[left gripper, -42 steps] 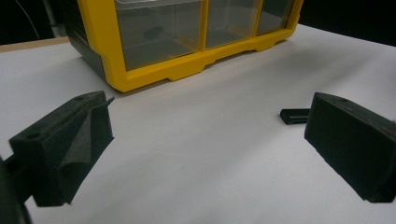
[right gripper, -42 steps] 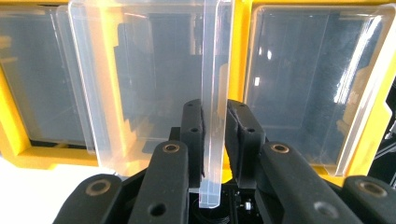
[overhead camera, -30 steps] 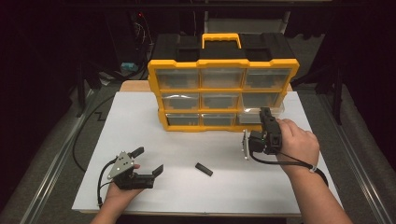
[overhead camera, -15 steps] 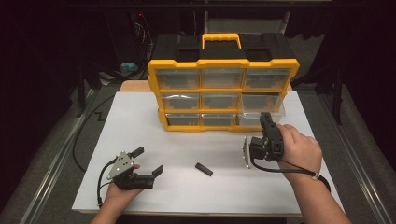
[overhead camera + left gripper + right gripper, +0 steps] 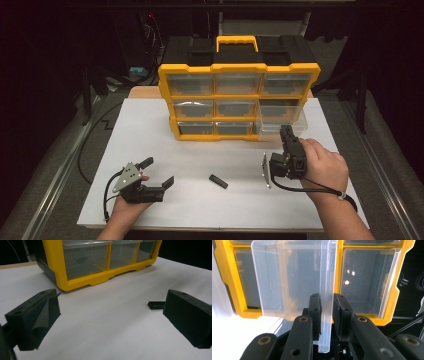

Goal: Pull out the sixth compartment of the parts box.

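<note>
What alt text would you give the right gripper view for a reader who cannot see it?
The right gripper has its two black jaws shut on the front wall of a clear plastic drawer, pulled partway out of a yellow-framed organizer. To its right, a second clear drawer also stands out of the frame, which rests on a white table.
</note>
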The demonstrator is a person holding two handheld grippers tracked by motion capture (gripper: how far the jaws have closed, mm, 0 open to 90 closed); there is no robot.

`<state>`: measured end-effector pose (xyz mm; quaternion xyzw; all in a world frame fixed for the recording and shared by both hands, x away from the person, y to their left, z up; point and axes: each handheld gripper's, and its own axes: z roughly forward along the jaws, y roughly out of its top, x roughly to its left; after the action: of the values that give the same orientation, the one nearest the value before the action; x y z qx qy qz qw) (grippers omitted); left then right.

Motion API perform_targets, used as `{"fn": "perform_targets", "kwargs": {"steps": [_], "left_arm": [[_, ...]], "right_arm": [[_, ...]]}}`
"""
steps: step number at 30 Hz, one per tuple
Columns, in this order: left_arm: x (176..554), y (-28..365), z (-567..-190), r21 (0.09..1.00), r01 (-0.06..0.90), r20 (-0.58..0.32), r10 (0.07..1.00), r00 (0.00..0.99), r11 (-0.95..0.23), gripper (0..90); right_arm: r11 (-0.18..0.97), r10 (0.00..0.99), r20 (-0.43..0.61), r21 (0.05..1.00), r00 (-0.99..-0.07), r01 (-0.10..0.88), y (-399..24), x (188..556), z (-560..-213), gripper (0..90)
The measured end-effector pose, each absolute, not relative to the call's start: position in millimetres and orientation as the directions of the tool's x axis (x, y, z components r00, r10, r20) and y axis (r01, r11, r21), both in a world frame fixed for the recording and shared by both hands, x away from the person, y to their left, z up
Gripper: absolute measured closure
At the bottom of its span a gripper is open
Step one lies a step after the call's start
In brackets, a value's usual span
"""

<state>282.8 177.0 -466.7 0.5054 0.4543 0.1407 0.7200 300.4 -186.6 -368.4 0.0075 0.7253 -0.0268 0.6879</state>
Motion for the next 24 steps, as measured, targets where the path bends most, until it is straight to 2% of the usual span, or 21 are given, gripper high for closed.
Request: {"fn": "perform_targets", "kwargs": {"steps": [24], "left_arm": [[282.4, 176.6, -467.3, 0.857, 0.257, -0.509, 0.664, 0.548, 0.446, 2.1]], "right_arm": [[0.999, -0.028, -0.999, -0.029, -0.039, 0.028, -185.0, 295.0, -372.4, 78.5]]}}
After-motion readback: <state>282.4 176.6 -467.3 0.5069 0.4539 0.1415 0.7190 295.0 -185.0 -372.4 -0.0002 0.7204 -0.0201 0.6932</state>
